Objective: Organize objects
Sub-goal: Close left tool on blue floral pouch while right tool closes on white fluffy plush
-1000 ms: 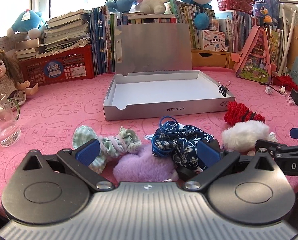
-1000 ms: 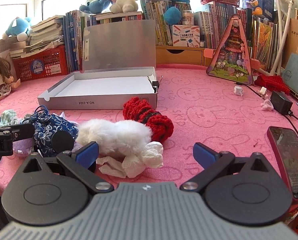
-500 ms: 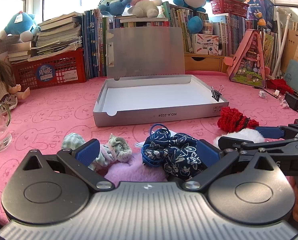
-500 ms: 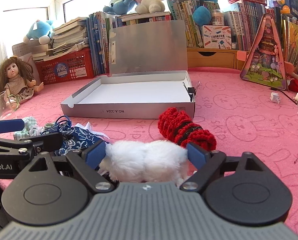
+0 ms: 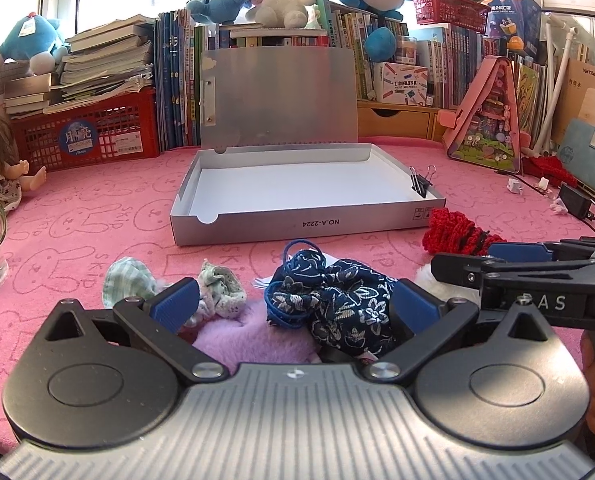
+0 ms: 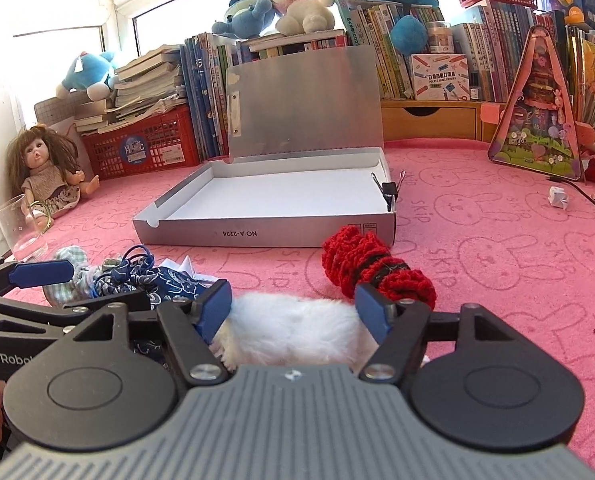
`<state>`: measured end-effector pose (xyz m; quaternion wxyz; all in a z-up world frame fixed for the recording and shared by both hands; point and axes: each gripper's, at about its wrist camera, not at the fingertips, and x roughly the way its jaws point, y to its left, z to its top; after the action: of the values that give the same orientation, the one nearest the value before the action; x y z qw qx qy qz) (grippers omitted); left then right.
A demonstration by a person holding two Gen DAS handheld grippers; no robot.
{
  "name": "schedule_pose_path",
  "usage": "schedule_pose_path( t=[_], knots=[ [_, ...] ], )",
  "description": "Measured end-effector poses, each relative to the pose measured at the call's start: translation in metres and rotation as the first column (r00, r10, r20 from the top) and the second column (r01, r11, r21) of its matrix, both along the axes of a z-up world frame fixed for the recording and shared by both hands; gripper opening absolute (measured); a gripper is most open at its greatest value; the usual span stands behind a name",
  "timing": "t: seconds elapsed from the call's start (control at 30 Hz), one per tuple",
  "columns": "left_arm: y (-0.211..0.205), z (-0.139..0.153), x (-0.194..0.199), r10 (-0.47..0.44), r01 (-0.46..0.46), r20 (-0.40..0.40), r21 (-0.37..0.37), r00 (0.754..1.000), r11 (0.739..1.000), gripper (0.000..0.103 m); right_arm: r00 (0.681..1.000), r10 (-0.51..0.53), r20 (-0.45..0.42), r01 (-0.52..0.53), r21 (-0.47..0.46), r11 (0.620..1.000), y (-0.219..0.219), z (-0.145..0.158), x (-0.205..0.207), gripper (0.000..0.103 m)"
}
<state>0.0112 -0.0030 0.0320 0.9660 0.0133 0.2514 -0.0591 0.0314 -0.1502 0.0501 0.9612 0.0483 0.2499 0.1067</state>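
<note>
The right gripper (image 6: pixel 293 312) was closing around the white fluffy scrunchie (image 6: pixel 289 330), pads not yet pressing. The left gripper (image 5: pixel 297 304) stood open (holding nothing) over the navy floral scrunchie (image 5: pixel 337 304). Next, probably: finish the grasp, then carry it to the open box (image 5: pixel 305 226).

- The grey box (image 5: pixel 297 224) front wall reads "NO.A-2224", upside down.
- The pink worktop (image 6: pixel 477 248) cloth repeats "SKIP".
- The left gripper (image 6: pixel 137 284) body reads "GenRobo", cut off.
</note>
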Motion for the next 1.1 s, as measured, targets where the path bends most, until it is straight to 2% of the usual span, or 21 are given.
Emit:
schedule_pose_path(
  t=[0.13, 0.27, 0.4, 0.53, 0.63, 0.87, 1.1],
  knots=[
    [0.004, 0.002, 0.000, 0.017, -0.017, 0.008, -0.008, 1.000, 1.000, 0.103, 1.000, -0.002, -0.026, 0.002, 0.019, 1.000, -0.005, -0.010, -0.002, 0.089],
    [0.007, 0.001, 0.001, 0.030, -0.030, 0.003, -0.010, 1.000, 1.000, 0.103, 0.999, 0.007, -0.044, -0.005, 0.043, 0.999, -0.005, -0.018, 0.001, 0.093],
    [0.007, -0.001, 0.001, 0.030, -0.030, -0.008, -0.014, 1.000, 0.999, 0.103, 0.998, 0.023, -0.050, -0.023, 0.004, 1.000, 0.005, -0.024, 0.006, 0.094],
    [0.005, -0.003, 0.001, 0.025, -0.025, -0.016, -0.015, 1.000, 1.000, 0.103, 0.999, 0.020, -0.043, -0.021, -0.033, 0.999, 0.011, -0.027, 0.008, 0.093],
    [0.004, -0.005, 0.002, 0.023, -0.023, -0.020, -0.018, 1.000, 1.000, 0.103, 0.999, 0.024, -0.045, -0.024, -0.019, 1.000, 0.010, -0.025, 0.008, 0.086],
    [0.004, -0.006, 0.002, 0.030, -0.030, -0.019, -0.011, 0.999, 0.999, 0.103, 1.000, -0.012, 0.002, 0.012, 0.009, 1.000, 0.001, -0.013, 0.002, 0.085],
    [-0.006, -0.007, 0.002, 0.001, -0.001, -0.004, 0.023, 1.000, 1.000, 0.103, 0.996, -0.065, 0.067, 0.070, -0.063, 0.996, -0.007, 0.000, -0.011, 0.085]
  ],
)
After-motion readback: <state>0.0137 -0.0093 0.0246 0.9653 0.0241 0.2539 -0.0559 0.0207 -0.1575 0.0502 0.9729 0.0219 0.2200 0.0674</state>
